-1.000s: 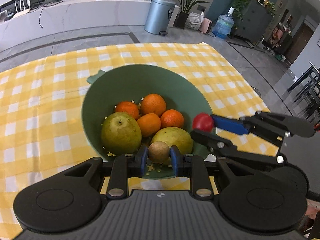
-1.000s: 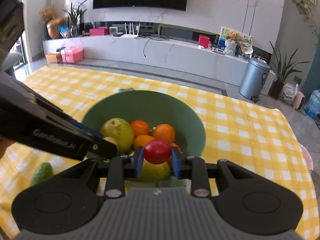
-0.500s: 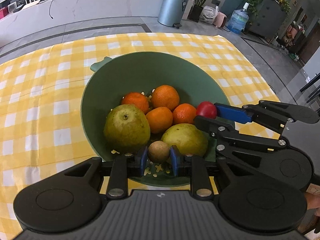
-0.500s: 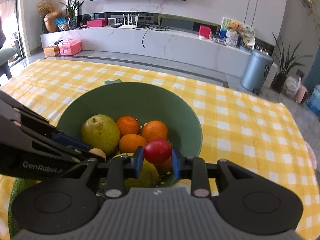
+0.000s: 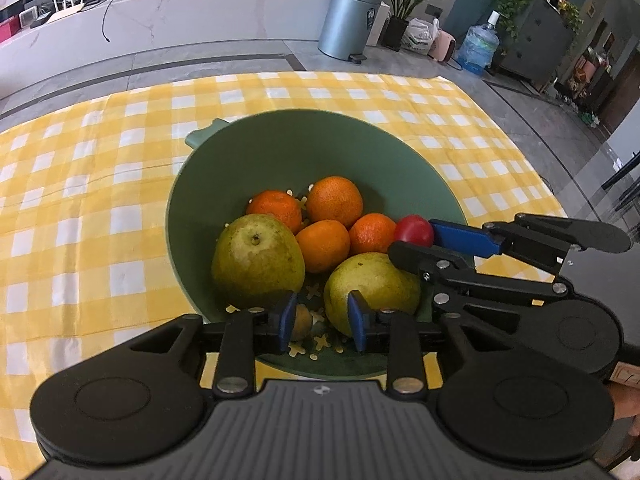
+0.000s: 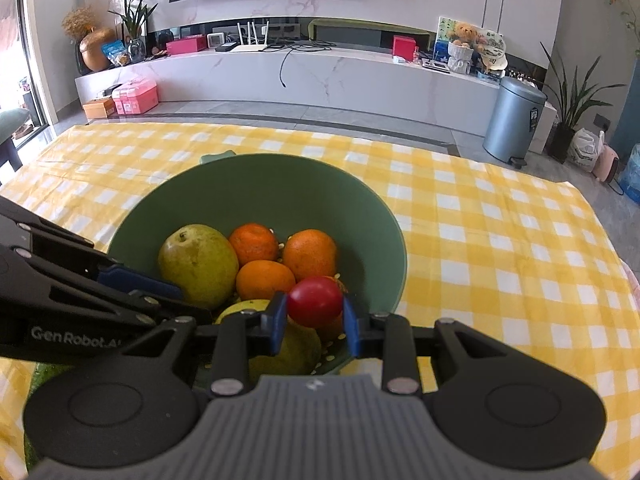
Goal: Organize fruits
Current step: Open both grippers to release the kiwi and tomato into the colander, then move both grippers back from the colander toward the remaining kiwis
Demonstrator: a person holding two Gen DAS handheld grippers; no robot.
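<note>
We see a green bowl sitting on the yellow-and-white checked cloth that covers the table, and both grippers hang over its near rim. Our left gripper has its jaws apart, and a small brown fruit lies loose on the perforated bowl floor just behind the left pad, between two green pears. The larger pear rests to the left, the second pear to the right, and four oranges cluster behind them, touching one another. Our right gripper is clamped on a red cherry tomato, which sits squarely between its blue pads and hangs over the fruit at the right side of the bowl. From the left wrist view the same tomato shows at the tip of the right gripper, just beside the rightmost orange. At the lower left edge of the right wrist view a strip of something green shows on the cloth beneath the left gripper's body; we cannot tell what it is.
</note>
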